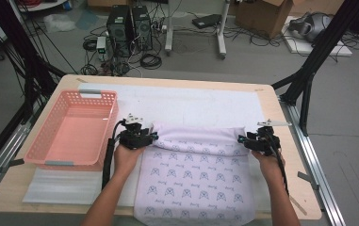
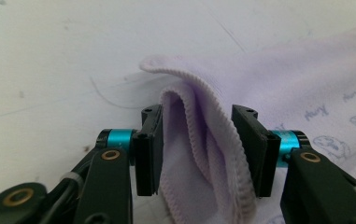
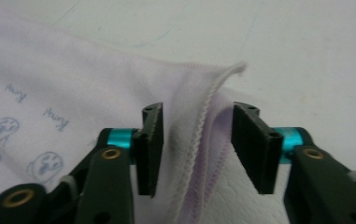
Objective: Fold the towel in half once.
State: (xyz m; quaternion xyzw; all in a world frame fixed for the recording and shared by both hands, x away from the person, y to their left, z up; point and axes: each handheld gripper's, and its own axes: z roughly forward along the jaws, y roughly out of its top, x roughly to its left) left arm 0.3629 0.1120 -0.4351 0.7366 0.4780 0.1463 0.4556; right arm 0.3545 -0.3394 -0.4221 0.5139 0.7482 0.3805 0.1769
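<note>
Towel (image 1: 196, 179) overhangs near table (image 1: 177, 81) edge; claws parted.

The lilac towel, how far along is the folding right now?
Done: the far edge of the lilac towel is already turned over into a fold. In hand: the left gripper and right gripper stand open, each with a folded corner loose between its jaws. Left: probably further folds, then perhaps the pink basket, which holds nothing.

Each hand-held gripper, left (image 1: 150, 135) and right (image 1: 241, 140), stands parted (pads slack).
</note>
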